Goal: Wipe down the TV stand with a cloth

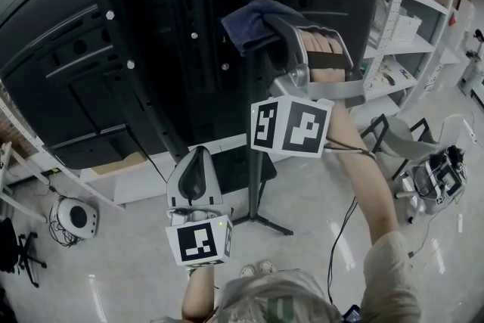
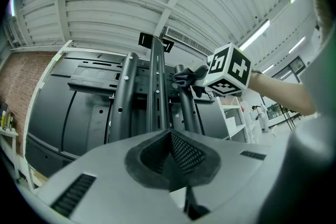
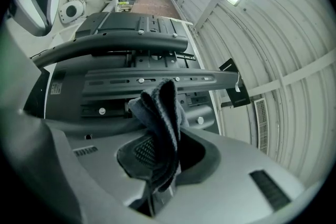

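Closest to the person's body, the left gripper (image 1: 199,156) is held low, its fingers (image 2: 181,152) pressed together with nothing between them, pointing at the TV stand (image 2: 157,86). Farther out and higher, the right gripper (image 1: 281,25) is raised on an outstretched arm, its fingers (image 3: 137,150) pinching a bunched dark-blue cloth (image 1: 253,20). The cloth sticks out past the fingertips and sits at the black upright post (image 1: 261,125) of the TV stand, beside the drilled mounting rails (image 1: 193,34); actual contact cannot be made out. Behind these rails spreads the dark back of the screen (image 1: 76,49). Beyond, white shelving (image 1: 408,19) stands on a glossy floor (image 1: 318,200).
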